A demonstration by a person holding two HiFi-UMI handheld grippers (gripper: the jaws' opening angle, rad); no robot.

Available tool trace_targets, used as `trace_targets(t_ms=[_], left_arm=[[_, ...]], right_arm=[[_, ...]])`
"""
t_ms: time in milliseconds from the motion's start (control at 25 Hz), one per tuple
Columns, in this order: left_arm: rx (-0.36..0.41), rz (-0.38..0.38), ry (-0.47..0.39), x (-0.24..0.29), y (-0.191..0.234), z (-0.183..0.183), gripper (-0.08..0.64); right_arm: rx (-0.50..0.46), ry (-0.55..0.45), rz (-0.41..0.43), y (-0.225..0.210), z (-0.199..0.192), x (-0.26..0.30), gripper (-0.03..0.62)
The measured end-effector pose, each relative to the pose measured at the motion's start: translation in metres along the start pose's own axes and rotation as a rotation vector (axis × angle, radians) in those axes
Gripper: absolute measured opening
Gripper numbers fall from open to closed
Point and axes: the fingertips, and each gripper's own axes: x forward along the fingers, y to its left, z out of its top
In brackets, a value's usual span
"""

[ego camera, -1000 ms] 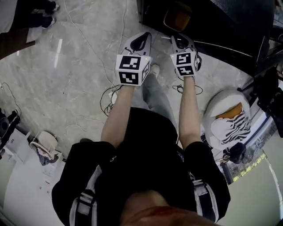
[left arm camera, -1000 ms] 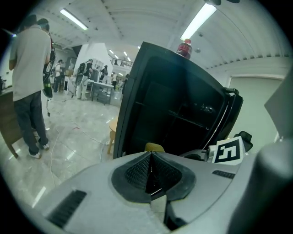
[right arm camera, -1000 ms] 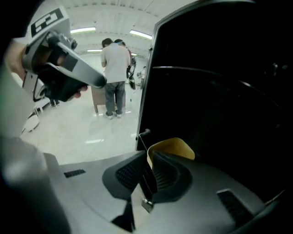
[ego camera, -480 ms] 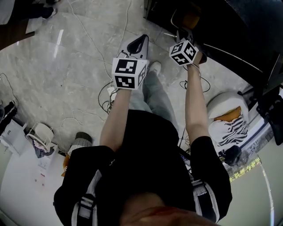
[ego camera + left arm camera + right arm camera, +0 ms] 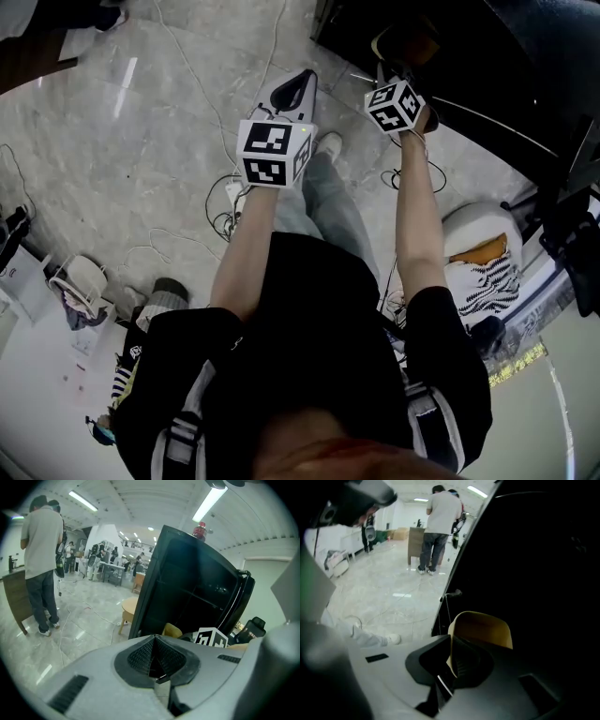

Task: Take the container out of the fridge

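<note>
A dark fridge [image 5: 487,56] stands open ahead, its inside black. Low in it sits a yellow container [image 5: 483,627] with an open top, also showing as the yellow container [image 5: 398,39] in the head view. My right gripper [image 5: 452,656] reaches into the fridge, and the container's left wall runs down between its two pads, which close on it. My left gripper [image 5: 298,86] hangs over the marble floor left of the fridge door; its pads [image 5: 140,654] meet with nothing between them. From the left gripper view I see the container [image 5: 171,630] and the right gripper's marker cube [image 5: 211,638].
Cables [image 5: 225,206] lie on the floor by my feet. A white seat with striped cloth [image 5: 483,253] is at the right. A round wooden stool [image 5: 129,606] stands beside the fridge [image 5: 187,583], with a red bottle [image 5: 199,529] on top. A person [image 5: 42,550] stands far left.
My right gripper has moved forward and up into the fridge, reaching the yellow container. The left gripper has stayed almost in place.
</note>
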Motion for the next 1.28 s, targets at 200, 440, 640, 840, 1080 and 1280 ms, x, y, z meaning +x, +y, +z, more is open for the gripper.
trace_targets(t_ms=[200,440,640,840,1080,1280], left_arm=[[-0.035,0.059,-0.042,-0.02,0.009,0.006,0.008],[-0.04,0.094,-0.1,-0.052,-0.006,0.016,0.008],[-0.026,0.097,-0.174,-0.078,-0.027,0.034,0.008],[0.007,0.099,-0.253,-0.102,-0.049,0.057,0.008],[0.067,0.102,-0.36,-0.138,-0.072,0.092,0.008],[0.108,0.1,-0.433,-0.163,-0.087,0.113,0.008]], right_arm=[[0.327,-0.202,0.022,0.001,0.029,-0.049,0.016],[0.648,-0.413,0.053,0.005,0.054,-0.125,0.016],[0.841,-0.537,0.098,0.005,0.073,-0.182,0.015],[0.969,-0.687,0.247,0.011,0.092,-0.238,0.015],[0.912,-0.908,0.369,0.01,0.129,-0.304,0.015],[0.79,-0.999,0.328,0.009,0.139,-0.343,0.015]])
